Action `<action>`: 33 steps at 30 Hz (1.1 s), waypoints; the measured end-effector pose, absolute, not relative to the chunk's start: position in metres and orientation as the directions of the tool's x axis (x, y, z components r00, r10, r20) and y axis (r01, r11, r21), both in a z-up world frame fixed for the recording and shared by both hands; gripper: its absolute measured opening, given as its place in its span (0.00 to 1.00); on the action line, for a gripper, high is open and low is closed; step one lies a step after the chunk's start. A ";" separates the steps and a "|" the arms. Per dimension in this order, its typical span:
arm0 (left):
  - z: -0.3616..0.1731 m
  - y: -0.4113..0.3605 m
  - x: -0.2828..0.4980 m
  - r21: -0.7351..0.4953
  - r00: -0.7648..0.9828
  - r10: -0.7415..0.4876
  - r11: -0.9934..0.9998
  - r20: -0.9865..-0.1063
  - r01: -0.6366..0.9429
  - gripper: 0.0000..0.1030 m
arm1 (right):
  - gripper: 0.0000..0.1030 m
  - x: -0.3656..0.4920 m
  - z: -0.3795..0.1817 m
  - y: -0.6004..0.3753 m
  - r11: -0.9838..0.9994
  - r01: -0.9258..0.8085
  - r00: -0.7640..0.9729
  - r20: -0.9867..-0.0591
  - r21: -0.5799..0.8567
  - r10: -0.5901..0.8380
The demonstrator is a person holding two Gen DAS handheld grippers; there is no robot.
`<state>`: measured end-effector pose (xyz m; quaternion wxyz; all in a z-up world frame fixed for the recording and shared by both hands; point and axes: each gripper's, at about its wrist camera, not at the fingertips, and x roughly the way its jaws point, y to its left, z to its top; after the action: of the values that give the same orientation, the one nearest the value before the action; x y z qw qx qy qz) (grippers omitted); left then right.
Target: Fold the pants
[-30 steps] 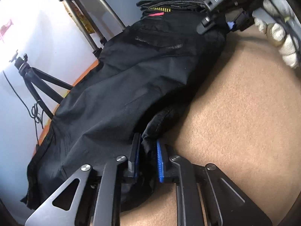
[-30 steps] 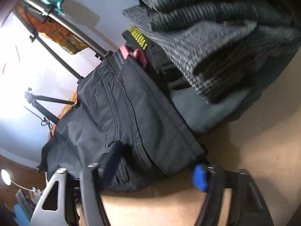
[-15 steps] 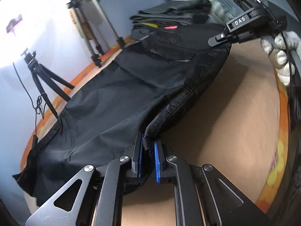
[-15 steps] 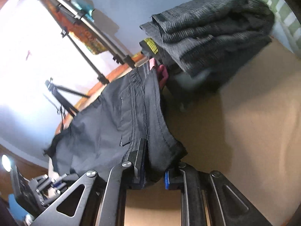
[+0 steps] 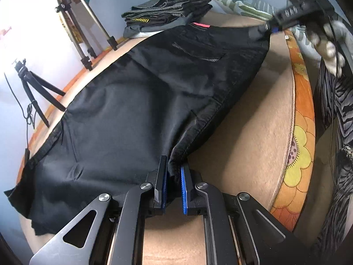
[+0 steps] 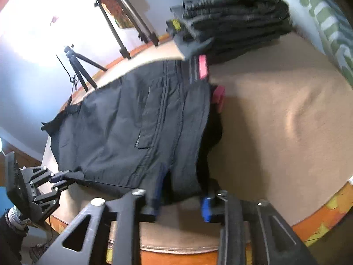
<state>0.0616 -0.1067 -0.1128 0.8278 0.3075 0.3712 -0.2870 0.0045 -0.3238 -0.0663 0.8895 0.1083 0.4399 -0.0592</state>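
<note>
Left wrist view first: the left tool (image 5: 173, 176) stands almost fully closed, its blue pads pinching a bunched fold of the black pants (image 5: 141, 114) at the near edge of the cloth. From that pinch the pants run away along the bed (image 5: 253, 145), long axis pointing toward the stack of folded clothes (image 5: 169, 15) at the far end, with the pink label end next to that stack. The leg hems trail off to the left of the pinch, away from the stack.

At the stack end of the same near edge, the right tool (image 5: 268, 29) meets the waist corner. In the right wrist view this right tool (image 6: 179, 198) has its jaws opening, moderately apart; the waist corner of the pants (image 6: 132, 128) lies between them, but blur hides whether the pads press on it. The left tool (image 6: 60, 180) shows far off, gripping the edge down the leg.

So the two hands hold one long edge, each at its own end, and the cloth spans tight between them. My guess is the coming move carries this edge across the pants' width, away from the hands.
</note>
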 end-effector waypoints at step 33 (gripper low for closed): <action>-0.075 -0.128 0.067 0.193 0.537 -0.348 0.674 -0.768 0.713 0.29 | 0.27 0.123 -0.050 -0.405 0.935 0.159 0.621 -0.768 0.318 0.155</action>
<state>0.0667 -0.1281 -0.0751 0.8399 0.2513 0.3630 -0.3156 0.1230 -0.4053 -0.0496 0.8820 0.1806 0.4352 -0.0012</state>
